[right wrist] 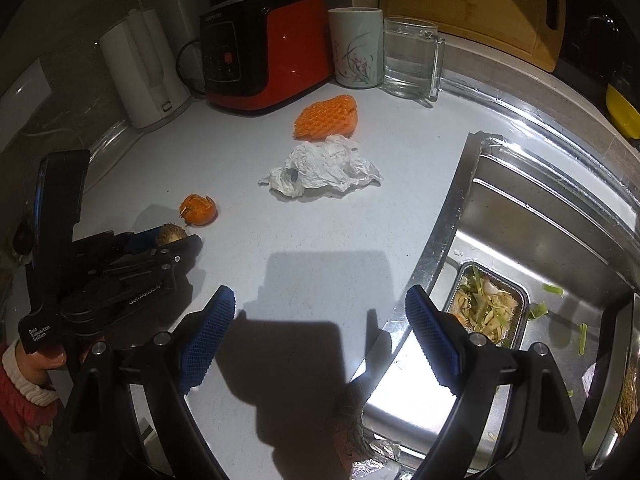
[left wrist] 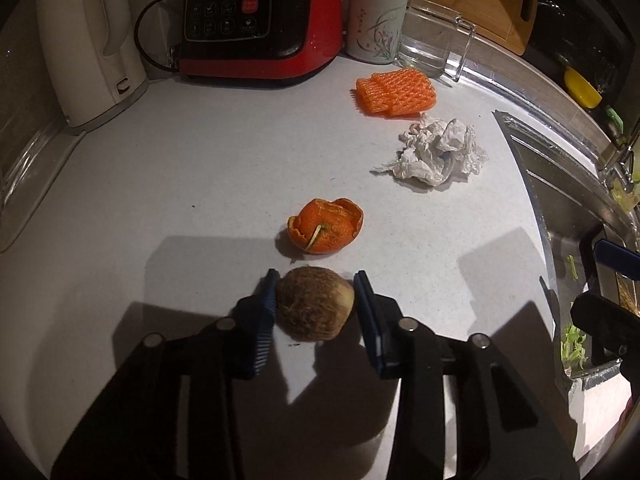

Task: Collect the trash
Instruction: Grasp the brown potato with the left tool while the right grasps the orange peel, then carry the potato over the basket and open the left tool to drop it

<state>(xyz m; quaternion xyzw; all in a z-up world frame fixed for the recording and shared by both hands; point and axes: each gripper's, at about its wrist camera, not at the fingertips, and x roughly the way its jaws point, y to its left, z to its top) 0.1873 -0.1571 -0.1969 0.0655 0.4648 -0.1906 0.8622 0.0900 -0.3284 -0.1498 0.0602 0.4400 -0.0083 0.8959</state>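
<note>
Near the counter's front edge, we see our left gripper with its blue pads pressed on a brown hairy root, the orange peel just beyond it, while our right gripper gapes wide and empty beside the sink.

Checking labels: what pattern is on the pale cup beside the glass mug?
A painted floral sprig, pinkish blossoms on thin green-grey leaves, on the cup; clearest in the right wrist view.
</note>
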